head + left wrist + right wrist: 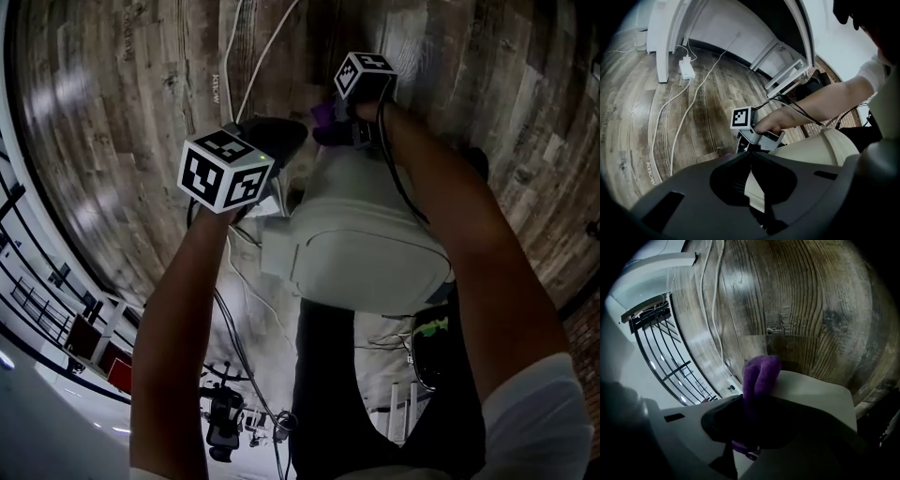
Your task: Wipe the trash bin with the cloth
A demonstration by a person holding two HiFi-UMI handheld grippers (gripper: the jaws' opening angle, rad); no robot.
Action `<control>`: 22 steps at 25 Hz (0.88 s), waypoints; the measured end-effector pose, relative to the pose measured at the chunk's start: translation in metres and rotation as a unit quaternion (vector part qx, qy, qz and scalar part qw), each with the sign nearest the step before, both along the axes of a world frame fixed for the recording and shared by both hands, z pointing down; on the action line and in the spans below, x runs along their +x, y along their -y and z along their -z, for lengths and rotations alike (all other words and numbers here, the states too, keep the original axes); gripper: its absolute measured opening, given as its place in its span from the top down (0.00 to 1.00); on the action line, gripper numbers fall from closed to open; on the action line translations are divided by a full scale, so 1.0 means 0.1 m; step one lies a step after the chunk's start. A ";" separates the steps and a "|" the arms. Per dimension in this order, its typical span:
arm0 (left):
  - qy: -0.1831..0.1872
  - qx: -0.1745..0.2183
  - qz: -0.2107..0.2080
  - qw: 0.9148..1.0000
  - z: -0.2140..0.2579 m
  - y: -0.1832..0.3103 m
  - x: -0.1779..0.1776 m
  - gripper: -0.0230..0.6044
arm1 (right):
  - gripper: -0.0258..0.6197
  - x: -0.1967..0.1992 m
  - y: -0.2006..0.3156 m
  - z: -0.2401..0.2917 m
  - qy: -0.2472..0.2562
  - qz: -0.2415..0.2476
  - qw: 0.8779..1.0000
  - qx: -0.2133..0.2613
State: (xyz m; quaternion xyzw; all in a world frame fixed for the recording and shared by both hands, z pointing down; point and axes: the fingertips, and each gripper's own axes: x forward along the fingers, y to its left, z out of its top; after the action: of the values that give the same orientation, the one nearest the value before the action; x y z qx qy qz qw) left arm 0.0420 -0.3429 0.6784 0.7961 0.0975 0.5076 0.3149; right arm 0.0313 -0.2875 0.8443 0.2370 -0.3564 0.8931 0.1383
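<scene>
Trash bin (366, 262) is the white one on the wood floor (141, 112), right at the person's feet, seen from above so it's mostly lid. The right gripper (349, 131) has its jaws clamped on a bunched purple cloth (759, 376), and that wad sits at the far edge of the lid, touching it or very nearly. The left gripper (750, 154) has its jaw tips pressed together with nothing I can make out between them, parked just beside the bin's back corner. My take on doing this well: lean that closed left gripper against the bin so it doesn't skate around, press the cloth flat instead of dabbing with the folded tip, and drag in long overlapping passes from the far edge toward you. There isn't much cloth poking past the jaws, so I'd watch that plastic doesn't scrape plastic. Hard to see: the bin's sides and front are hidden under the lid and behind the arms. I can't tell whether the left jaws actually touch the bin. Everything's dim, so any dirt on the lid isn't readable.
</scene>
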 end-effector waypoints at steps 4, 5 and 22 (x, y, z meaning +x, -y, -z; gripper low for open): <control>-0.001 -0.004 0.000 1.000 -0.05 -0.06 -0.01 0.96 | 0.81 0.01 -0.03 -0.06 -0.001 0.025 1.000 -0.001; -0.001 -0.005 0.000 1.000 -0.06 -0.07 -0.01 0.96 | 0.81 0.01 -0.04 -0.08 -0.001 0.035 0.999 0.001; -0.005 -0.005 -0.023 1.000 -0.08 -0.16 0.15 0.96 | 0.81 0.65 -0.69 -0.31 -0.044 0.066 0.997 -0.025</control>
State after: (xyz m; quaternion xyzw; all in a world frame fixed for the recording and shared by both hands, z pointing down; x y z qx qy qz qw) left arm 0.0568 -0.3270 0.6860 0.7945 0.1201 0.5103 0.3065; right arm 0.0966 -0.2185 0.8757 0.2488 -0.3421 0.8795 0.2182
